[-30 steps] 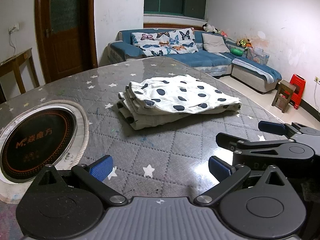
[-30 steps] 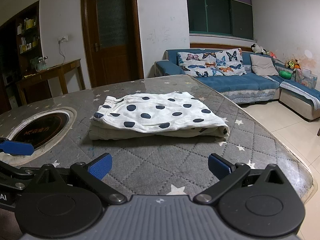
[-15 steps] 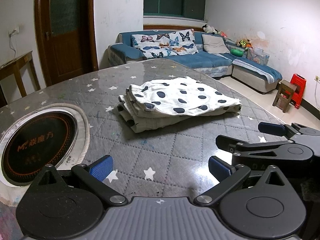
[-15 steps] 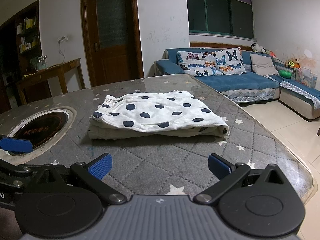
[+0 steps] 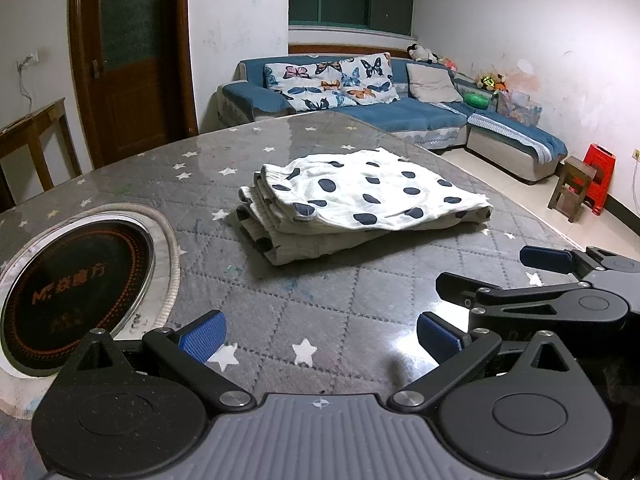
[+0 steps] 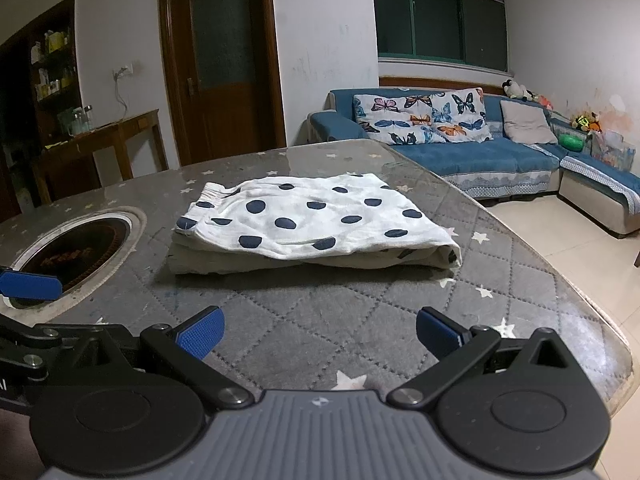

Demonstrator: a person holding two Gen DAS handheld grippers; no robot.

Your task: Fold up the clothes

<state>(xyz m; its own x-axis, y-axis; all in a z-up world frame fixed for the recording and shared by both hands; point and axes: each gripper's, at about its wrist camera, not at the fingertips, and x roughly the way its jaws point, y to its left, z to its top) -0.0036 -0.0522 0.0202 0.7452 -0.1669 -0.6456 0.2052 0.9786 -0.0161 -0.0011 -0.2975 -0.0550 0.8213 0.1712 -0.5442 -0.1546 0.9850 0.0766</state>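
A white garment with dark blue dots (image 5: pixel 360 204) (image 6: pixel 312 226) lies folded in a flat stack on the grey star-patterned table (image 5: pixel 320 304) (image 6: pixel 320 308). My left gripper (image 5: pixel 320 334) hovers open near the table's front, well short of the garment, with nothing between its blue pads. My right gripper (image 6: pixel 318 332) is also open and empty, a similar way back from the cloth. In the left wrist view the right gripper (image 5: pixel 492 288) shows at the right. One blue fingertip of the left gripper (image 6: pixel 30 285) shows at the left edge of the right wrist view.
A round black induction plate (image 5: pixel 76 288) (image 6: pixel 76 250) is set into the table left of the garment. The table's curved edge (image 6: pixel 624 360) drops off at the right to tiled floor. A blue sofa (image 5: pixel 400 116), wooden door (image 6: pixel 218 64) and side table (image 6: pixel 100 144) stand beyond.
Both grippers have drawn back slightly from the folded garment and stayed open. The garment itself has not moved.
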